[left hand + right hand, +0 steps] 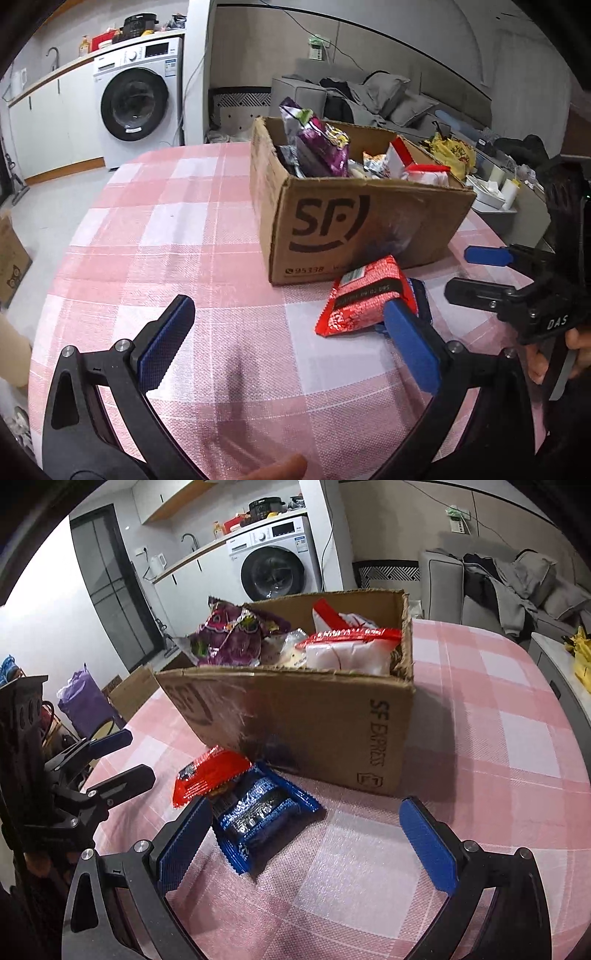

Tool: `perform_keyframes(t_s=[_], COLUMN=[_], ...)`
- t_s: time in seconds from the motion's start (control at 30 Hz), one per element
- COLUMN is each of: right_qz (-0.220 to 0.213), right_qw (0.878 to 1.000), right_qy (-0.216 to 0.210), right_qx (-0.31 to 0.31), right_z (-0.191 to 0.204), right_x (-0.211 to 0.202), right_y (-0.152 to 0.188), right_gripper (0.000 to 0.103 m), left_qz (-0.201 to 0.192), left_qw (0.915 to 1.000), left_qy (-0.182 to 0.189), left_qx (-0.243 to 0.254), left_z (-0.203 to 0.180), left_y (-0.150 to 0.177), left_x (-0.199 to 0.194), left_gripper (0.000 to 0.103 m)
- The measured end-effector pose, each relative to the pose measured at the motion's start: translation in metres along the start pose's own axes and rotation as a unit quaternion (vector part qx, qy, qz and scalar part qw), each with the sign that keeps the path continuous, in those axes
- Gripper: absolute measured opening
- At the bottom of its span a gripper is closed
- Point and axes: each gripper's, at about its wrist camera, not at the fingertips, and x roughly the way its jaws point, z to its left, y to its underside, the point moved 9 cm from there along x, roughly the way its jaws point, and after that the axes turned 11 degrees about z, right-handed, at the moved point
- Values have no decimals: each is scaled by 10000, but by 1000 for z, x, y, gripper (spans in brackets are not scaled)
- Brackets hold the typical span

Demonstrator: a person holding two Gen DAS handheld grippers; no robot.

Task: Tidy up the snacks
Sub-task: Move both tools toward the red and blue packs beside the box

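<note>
While both claws stand wide apart with nothing between them, the left claw [291, 347] and right claw [306, 845] hover over bare checked worktop [498, 720]. A red packet [364, 301] overlaps a blue packet [258, 816], touching the cardboard box [314, 723], its long axis toward the box. The box holds a purple bag [229, 635] and a white bag [351, 651].

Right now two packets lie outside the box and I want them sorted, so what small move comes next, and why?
Probably ease the right hand-held gripper left and forward until its open jaws straddle the blue packet. That packet lies on the tablecloth before the cardboard box, overlapping the red packet, just inside the gripper's left finger. The left hand-held gripper is open, holding nothing.
</note>
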Motion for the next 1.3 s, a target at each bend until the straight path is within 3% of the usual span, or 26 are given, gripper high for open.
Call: perform_keyframes(t_s=[0.43,0.77,1.3], right_qz=[418,657,543], right_qw=[9980,9951,9975], right_qy=[181,365,404], right_qx=[-434,-639,-222], right_z=[24,41,28], right_x=[32,58,59], right_y=[8,3,-7], right_gripper=[103,103,103], left_qz=[91,69,78], left_qw=[9999,9998,9996], left_qy=[-67,6,-18], left_qx=[68,-178,-255], left_z=[-2,10,14], left_y=[7,8,11], left_x=[19,20,24], left_gripper=[102,102,102])
